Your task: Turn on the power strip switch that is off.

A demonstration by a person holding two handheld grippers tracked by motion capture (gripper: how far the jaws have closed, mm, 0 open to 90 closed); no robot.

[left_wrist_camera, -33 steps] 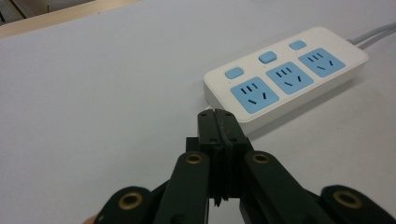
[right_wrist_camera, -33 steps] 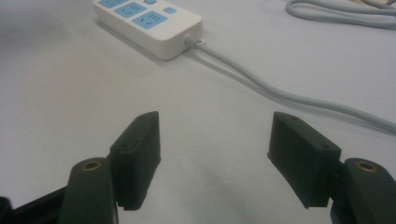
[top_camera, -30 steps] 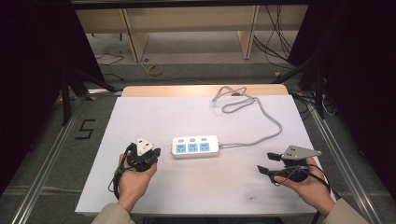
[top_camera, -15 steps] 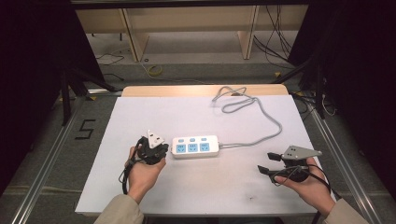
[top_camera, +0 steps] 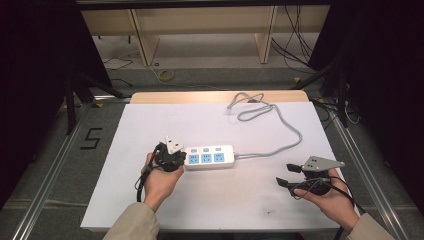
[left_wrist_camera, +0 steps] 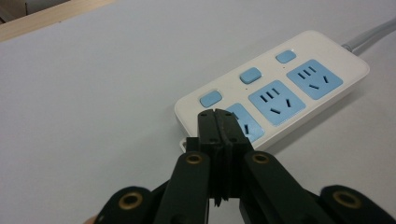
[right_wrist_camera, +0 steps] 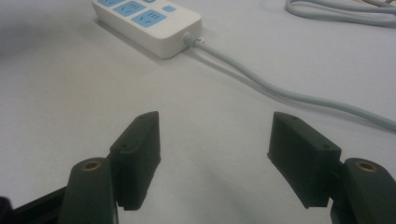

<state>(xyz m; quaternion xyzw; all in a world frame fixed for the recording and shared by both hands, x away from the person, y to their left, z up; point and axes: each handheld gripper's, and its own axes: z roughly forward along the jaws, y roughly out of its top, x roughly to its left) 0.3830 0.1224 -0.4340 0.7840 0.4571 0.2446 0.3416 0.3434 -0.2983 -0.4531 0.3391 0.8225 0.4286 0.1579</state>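
A white power strip [top_camera: 209, 156] with three blue sockets lay mid-frame; the left gripper [left_wrist_camera: 218, 122] was closed over it, the right gripper [right_wrist_camera: 212, 154] gaped, lower right.

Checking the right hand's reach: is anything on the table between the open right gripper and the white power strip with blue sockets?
Nothing visible: bare white tabletop lies between the right gripper and the white power strip.

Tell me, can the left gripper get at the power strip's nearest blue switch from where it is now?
Probably yes. The left gripper, jaws shut, sits right at the power strip's end, and the nearest blue switch lies just beyond its tips with nothing between.
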